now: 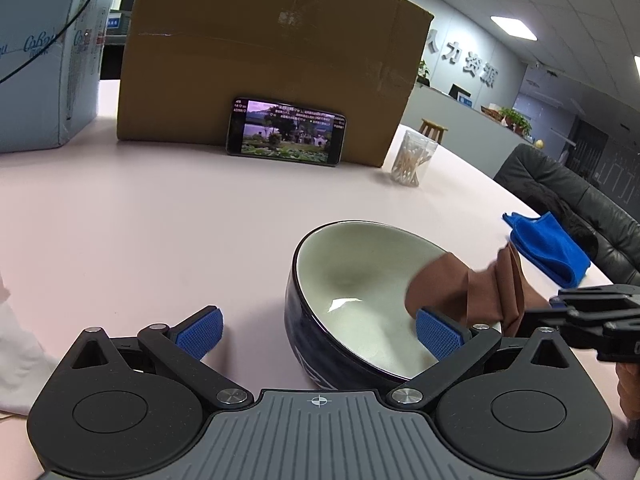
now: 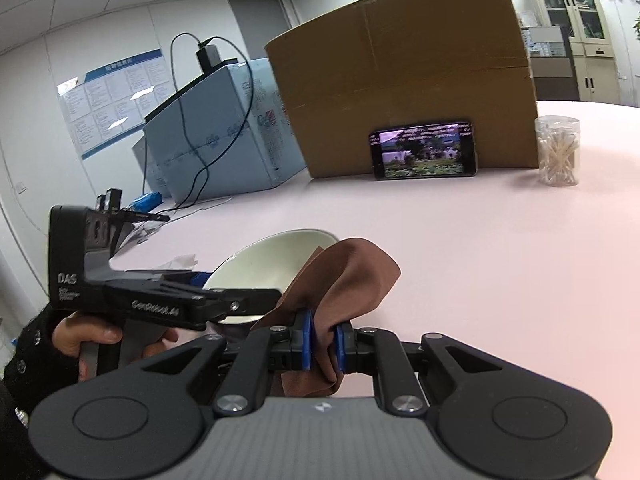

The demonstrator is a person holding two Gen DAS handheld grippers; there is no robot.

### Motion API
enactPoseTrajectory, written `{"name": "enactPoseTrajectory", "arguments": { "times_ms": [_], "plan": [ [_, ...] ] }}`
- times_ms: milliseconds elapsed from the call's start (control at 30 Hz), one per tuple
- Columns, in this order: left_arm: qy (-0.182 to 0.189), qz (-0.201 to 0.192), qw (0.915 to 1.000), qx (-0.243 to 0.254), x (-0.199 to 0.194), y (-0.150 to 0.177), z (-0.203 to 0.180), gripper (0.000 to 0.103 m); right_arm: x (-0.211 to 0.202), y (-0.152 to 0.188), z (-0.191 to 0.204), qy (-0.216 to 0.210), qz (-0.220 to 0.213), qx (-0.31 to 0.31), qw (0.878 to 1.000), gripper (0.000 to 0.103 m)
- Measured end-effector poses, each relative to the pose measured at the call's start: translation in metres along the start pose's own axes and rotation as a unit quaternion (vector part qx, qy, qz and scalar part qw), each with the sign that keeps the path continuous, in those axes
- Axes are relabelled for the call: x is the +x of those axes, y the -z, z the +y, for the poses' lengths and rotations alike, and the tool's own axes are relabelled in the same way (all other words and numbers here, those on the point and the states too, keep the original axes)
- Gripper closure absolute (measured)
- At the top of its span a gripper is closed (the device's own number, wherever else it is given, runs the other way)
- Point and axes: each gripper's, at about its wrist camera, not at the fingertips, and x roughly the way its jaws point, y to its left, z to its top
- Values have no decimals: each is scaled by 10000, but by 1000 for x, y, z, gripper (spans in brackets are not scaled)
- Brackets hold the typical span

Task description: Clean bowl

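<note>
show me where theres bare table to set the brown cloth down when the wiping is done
Widest bare stretch: the pink table between the bowl and the phone propped on the cardboard box. Also open between the bowl and cotton swab jar. Crowded: the right edge by the blue cloth.

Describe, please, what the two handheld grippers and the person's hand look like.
Both grippers, left gripper and right gripper, have black linkage arms, blue textured pads and grey ribbed bases. The left body carries white "DAS" and "GenRobot.AI" lettering; the bare hand wears a black sleeve.
</note>
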Motion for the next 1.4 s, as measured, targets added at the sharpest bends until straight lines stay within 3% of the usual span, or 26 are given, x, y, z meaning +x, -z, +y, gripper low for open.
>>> {"name": "enactPoseTrajectory", "arguments": {
  "times_ms": [133, 267, 467, 767, 1000, 1100, 1200, 1400],
  "plan": [
    [317, -84, 9993, -181, -2, -2, 5, 0, 1, 2, 11, -202, 69, -256, 9994, 88],
    [874, -319, 9947, -438, -7, -8, 13, 0, 2, 3, 12, -270, 69, -214, 9994, 88],
    [1390, 43, 9879, -684, 11, -20, 17, 0, 2, 6, 15, -356, 124, -230, 9990, 88],
    [1333, 82, 9891, -621, 3, -14, 11, 0, 3, 8, 11, -275, 234, -146, 9992, 86],
    [1430, 179, 9877, -598, -11, -4, 4, 0, -6, 4, -1, 217, 128, -191, 9995, 87],
    [1416, 46, 9884, -543, -14, -8, 6, 0, -7, 3, -9, 317, 57, -87, 9994, 87],
    [1406, -10, 9887, -517, -6, -23, 13, 0, -5, 4, -9, 334, 33, -103, 9994, 87],
    [1798, 284, 9811, -653, 23, -38, 15, 0, -5, 7, -8, 238, 25, -57, 9997, 87]
  ]
}}
